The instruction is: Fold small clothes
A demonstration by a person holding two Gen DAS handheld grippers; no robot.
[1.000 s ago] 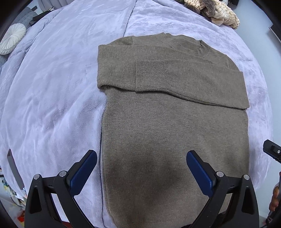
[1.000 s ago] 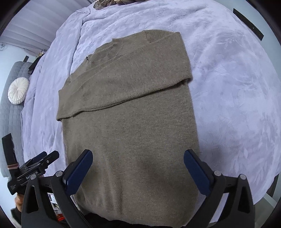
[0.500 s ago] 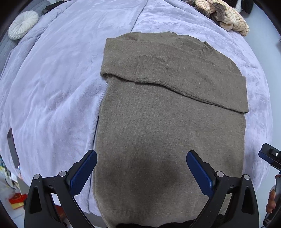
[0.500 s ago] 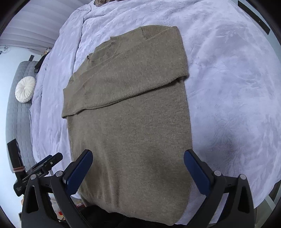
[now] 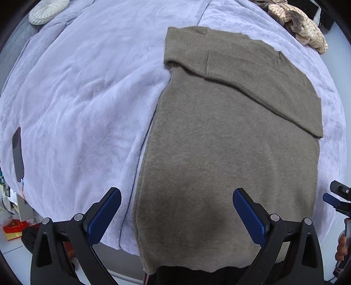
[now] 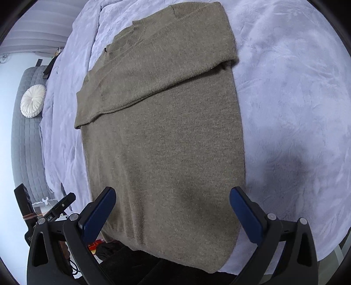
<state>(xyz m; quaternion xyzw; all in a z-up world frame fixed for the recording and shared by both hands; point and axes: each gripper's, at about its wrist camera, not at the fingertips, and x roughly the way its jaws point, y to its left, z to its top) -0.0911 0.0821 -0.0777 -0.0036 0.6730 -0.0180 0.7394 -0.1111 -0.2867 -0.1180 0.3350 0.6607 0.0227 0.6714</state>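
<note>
Sweater: an olive-brown knit sweater (image 5: 230, 142) lies flat on the bed (image 5: 87, 98), both sleeves already folded across the chest at the far end, collar (image 6: 133, 36) farthest away.
Long axis: it runs near to far, from the hem (image 5: 197, 266) at the bed's near edge up to the collar; the hem just overhangs that edge.
Left tool: the left tool (image 5: 176, 216) hangs above the near left part of the sweater, blue pads wide apart and holding nothing; its left pad is over bare bedcover, its right pad over the knit.
Right tool: the right tool (image 6: 173, 216) hangs above the near right part, pads also wide apart and empty; its right pad sits about over the sweater's right side edge.
Key relation: the hem lies directly below and slightly nearer than both tools, one tool toward each hem corner, so neither is clearly closer; the left corner falls to the left tool, the right corner to the right.
Likely step: sleeves look done, so the next fold probably carries the hem far, toward the collar, along the long axis.
Risk: the soft knit may sag between the two holds if the corners are not lifted evenly.
Surroundings: a round white cushion (image 5: 48, 11) and a heap of striped clothes (image 5: 300, 24) lie at the far end, well apart from the sweater.
</note>
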